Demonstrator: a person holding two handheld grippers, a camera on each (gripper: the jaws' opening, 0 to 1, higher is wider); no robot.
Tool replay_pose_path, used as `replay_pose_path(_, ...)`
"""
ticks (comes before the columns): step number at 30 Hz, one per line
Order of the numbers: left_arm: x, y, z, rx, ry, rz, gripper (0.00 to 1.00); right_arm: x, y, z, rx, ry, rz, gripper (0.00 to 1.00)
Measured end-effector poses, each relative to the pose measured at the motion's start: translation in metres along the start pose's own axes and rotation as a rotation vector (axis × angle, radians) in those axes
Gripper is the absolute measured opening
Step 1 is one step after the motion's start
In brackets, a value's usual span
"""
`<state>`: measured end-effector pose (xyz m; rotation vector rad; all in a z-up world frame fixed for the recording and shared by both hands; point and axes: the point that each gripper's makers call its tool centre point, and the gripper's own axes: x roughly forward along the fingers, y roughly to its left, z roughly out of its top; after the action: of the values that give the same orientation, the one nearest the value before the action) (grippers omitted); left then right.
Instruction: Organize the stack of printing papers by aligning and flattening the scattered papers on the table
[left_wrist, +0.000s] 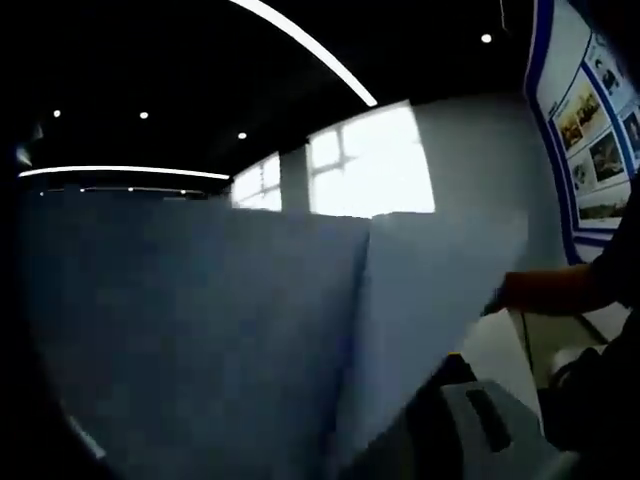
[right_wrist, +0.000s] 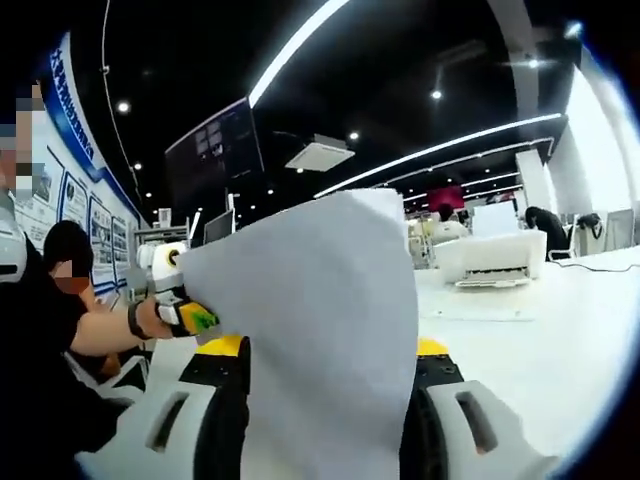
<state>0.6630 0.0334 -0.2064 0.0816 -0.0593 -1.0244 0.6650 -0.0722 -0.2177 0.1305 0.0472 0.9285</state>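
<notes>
White printing papers (right_wrist: 320, 330) stand upright and slightly curved, rising between the two jaws of my right gripper (right_wrist: 325, 400). Those jaws stand wide apart and their tips are hidden behind the sheets. At the papers' left edge a gloved hand holds my left gripper (right_wrist: 180, 300). In the left gripper view the papers (left_wrist: 220, 330) hang very close to the lens, with a second sheet (left_wrist: 440, 270) overlapping on the right. One grey jaw rises at the lower right, and the papers cover the other jaw.
A white table (right_wrist: 540, 340) stretches to the right, with a white printer (right_wrist: 490, 258) at its far side. A person in dark clothes (right_wrist: 50, 360) stands at the left, with an arm (left_wrist: 560, 290) reaching in. Posters (left_wrist: 595, 130) line the wall.
</notes>
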Motion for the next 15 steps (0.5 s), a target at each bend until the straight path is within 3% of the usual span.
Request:
replay_pose_path(7,-0.011,0.010,-0.004,-0.009,0.004,0.008,0.49,-0.017,-0.017,0.003,0.036,-0.029,-0.023,0.49)
replay_pose_path(15,-0.015,0.011,-0.007,-0.051,-0.010,-0.012,0.43,-0.032,-0.019,0.012,0.068,-0.091,-0.033,0.47)
